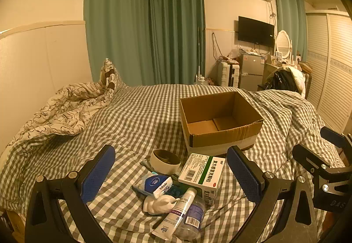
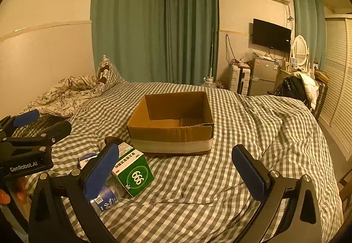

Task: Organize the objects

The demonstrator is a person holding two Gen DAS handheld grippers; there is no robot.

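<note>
A gingham-covered bed carries an open cardboard box, nothing visible inside it. Just in front lies a clutter: a green-and-white medicine carton, a roll of tape, a tissue pack, a tube and a small bottle. The left gripper hangs above the pile, the right gripper beside it, both with jaws spread wide, holding nothing.

You have an open, empty cardboard box upright on the bed; just before it lie a green-white medicine box, bowl, tissue pack, tube and bottle, clustered together.
</note>
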